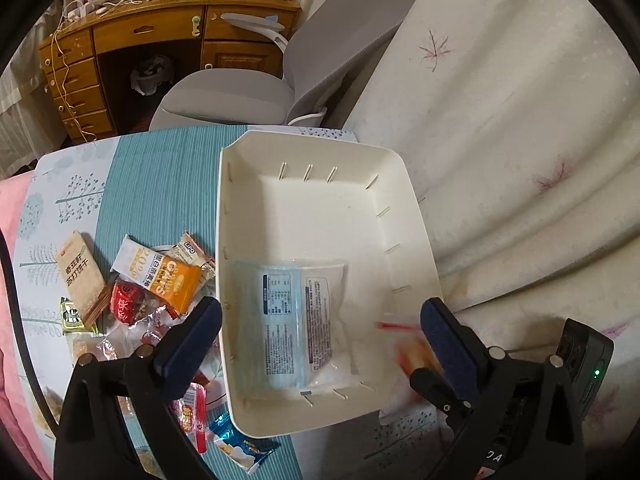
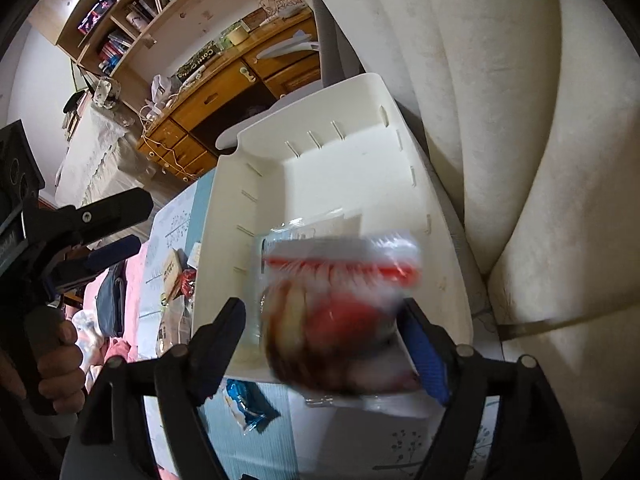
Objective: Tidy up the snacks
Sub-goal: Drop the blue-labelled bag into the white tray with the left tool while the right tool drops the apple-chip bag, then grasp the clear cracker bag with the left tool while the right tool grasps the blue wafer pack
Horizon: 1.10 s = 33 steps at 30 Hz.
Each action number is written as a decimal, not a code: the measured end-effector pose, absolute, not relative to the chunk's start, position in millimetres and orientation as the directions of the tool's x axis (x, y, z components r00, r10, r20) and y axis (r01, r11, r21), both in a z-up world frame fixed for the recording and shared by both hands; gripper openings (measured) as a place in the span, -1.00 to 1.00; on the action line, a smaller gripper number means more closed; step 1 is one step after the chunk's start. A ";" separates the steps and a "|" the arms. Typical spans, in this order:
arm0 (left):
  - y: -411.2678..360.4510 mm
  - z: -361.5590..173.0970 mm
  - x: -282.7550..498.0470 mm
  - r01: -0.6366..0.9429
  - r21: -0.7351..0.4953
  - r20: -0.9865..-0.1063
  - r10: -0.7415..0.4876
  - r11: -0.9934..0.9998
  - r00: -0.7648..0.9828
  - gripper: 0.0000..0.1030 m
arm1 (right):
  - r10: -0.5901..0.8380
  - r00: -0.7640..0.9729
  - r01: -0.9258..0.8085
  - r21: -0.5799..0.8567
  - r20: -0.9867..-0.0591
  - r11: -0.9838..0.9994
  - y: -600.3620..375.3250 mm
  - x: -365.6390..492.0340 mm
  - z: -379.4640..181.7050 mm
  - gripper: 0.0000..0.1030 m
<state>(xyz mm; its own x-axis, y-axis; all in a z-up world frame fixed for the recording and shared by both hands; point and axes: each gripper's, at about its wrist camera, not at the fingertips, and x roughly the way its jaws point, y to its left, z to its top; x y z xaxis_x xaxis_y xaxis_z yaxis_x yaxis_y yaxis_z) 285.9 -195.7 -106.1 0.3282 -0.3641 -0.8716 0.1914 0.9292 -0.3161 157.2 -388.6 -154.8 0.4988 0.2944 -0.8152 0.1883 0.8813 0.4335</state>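
White plastic makes up the bin (image 1: pixel 320 152), and it sits right under both of your tongs. Your left tongs (image 1: pixel 320 328) are spread wide with nothing in them; straight between their tips a flat blue and white packet (image 1: pixel 298 320) lies on the bin floor. Your right tongs (image 2: pixel 324 328) are spread too. A red and white snack bag (image 2: pixel 340 312) is between their tips, but it is one big blur, so you cannot read it or see its edges. It looks loose, with a gap by the left tip, and the tips do not seem to press on it. Its bottom part covers the near wall of the bin, and it hides most of the flat packet (image 2: pixel 316 224) behind it. The left camera shows only a small red and orange smear (image 1: pixel 412 348) of that bag, just inside the right tip. That camera also shows a pile of snacks (image 1: pixel 132 292) on the blue striped cloth (image 1: pixel 160 184) to the left of the left tongs; your left tip cuts off some of them. The right camera shows just a sliver of that pile, beside the bin. Only the right camera shows your hand (image 2: pixel 52 360) holding the left tongs, far off to its left. A blue wrapper (image 2: pixel 250 404) lies near the bin's close edge, partly hidden by the tongs in both views.
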 end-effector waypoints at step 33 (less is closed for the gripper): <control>59.8 -63.3 158.5 0.139 -0.366 -0.849 -0.392 0.920 0.356 0.92 | 0.122 0.526 0.301 0.319 -0.841 0.899 -206.1 66.8 -103.7 0.54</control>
<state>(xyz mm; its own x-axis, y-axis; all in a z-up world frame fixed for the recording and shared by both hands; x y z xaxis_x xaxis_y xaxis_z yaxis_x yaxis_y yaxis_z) 158.5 59.8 -63.3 0.3558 -0.3916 -0.8486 0.1394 0.9201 -0.3661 66.8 -206.1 -103.7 0.5264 0.1222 -0.8414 0.3007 0.8989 0.3186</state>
